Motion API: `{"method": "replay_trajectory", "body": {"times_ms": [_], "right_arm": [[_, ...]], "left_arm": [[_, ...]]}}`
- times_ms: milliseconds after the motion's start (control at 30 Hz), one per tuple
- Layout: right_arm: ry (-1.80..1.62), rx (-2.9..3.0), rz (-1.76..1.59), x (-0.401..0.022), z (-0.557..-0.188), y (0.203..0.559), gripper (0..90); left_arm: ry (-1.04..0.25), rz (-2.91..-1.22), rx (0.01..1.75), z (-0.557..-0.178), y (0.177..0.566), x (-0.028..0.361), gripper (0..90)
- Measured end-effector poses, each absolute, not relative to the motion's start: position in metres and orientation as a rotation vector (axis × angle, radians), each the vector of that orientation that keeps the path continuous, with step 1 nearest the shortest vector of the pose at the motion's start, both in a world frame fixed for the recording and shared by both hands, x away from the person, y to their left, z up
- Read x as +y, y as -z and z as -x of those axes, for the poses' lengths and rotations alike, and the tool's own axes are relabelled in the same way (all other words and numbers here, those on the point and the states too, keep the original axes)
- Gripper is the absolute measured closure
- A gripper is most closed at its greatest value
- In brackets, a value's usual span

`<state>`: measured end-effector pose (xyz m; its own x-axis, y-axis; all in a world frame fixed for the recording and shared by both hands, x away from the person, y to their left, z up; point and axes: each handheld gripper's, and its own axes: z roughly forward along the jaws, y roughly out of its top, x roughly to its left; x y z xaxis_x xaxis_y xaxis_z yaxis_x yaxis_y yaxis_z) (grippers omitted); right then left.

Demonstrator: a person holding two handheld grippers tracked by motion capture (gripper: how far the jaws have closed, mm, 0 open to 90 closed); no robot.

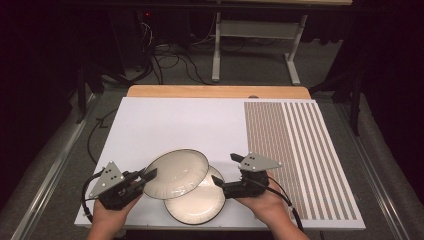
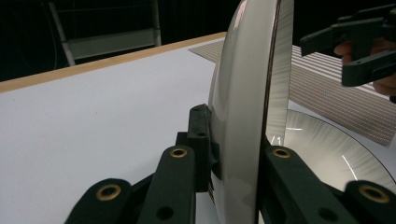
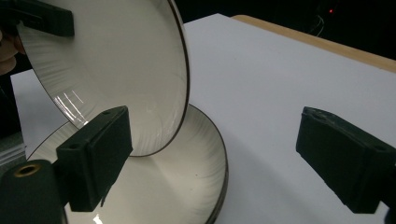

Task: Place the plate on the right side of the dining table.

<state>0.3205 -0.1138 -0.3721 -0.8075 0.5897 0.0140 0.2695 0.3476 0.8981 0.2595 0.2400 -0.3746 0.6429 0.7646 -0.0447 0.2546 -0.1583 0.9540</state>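
**Upper plate clamped at its rim, lower plate half covered**

The left gripper (image 1: 150,175) is clamped on the near-left rim of the upper plate (image 1: 176,173), which it holds tilted above the lower plate (image 1: 200,202). In the left gripper view the upper plate (image 2: 243,116) stands edge-on between the jaws, its top cut off by the frame, and it hides much of the lower plate (image 2: 327,149) behind it. From above, the upper plate covers the lower one's far-left part; whether the two rims touch cannot be told.

The right gripper (image 1: 224,170) has its jaws spread wide with nothing between them, just right of both plates. In the right gripper view the near jaw blocks part of the upper plate (image 3: 116,70) and lower plate (image 3: 177,186).

The lower plate lies close to the near edge of the white worktop (image 1: 170,120). Bare surface stretches behind the plates; the striped mat (image 1: 300,150) covers the right side.
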Motion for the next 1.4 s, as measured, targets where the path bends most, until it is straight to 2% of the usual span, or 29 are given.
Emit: {"method": "replay_trajectory", "body": {"times_ms": [233, 367, 467, 500, 567, 600, 700, 733, 800, 833, 1100, 1400], "right_arm": [[-1.456, 2.372, -0.796, -0.088, -0.328, 0.386, 18.5], [-1.468, 2.397, -0.772, -0.078, -0.33, 0.391, 35.0], [-1.463, 2.412, -0.784, -0.073, -0.33, 0.394, 41.9], [-1.474, 2.435, -0.81, -0.07, -0.333, 0.398, 48.9], [-1.475, 2.448, -0.818, -0.069, -0.334, 0.399, 49.7], [-1.473, 2.454, -0.84, -0.067, -0.337, 0.402, 55.1], [-1.483, 2.46, -0.859, -0.066, -0.34, 0.403, 58.7], [-1.484, 2.464, -0.874, -0.066, -0.343, 0.404, 65.7], [-1.481, 2.464, -0.871, -0.066, -0.343, 0.404, 68.7], [-1.491, 2.459, -0.892, -0.066, -0.342, 0.404, 75.1], [-1.542, 2.468, -0.936, -0.071, -0.343, 0.399, 81.4], [-1.563, 2.435, -0.921, -0.085, -0.337, 0.389, 82.6]], "left_arm": [[-0.549, -1.716, 0.84, -0.26, 0.375, 0.241, 80.0], [-0.546, -1.713, 0.844, -0.261, 0.376, 0.242, 79.9], [-0.541, -1.712, 0.843, -0.261, 0.376, 0.243, 79.9], [-0.538, -1.71, 0.842, -0.262, 0.376, 0.243, 79.9], [-0.535, -1.709, 0.841, -0.262, 0.377, 0.243, 79.9], [-0.531, -1.709, 0.84, -0.263, 0.377, 0.243, 79.9], [-0.528, -1.712, 0.837, -0.264, 0.377, 0.243, 79.8], [-0.528, -1.713, 0.837, -0.264, 0.377, 0.242, 79.9], [-0.526, -1.714, 0.836, -0.264, 0.378, 0.242, 79.9], [-0.518, -1.711, 0.84, -0.264, 0.378, 0.243, 79.9], [-0.476, -1.684, 0.871, -0.264, 0.377, 0.245, 80.3], [-0.436, -1.674, 0.864, -0.266, 0.372, 0.237, 80.2]]}}
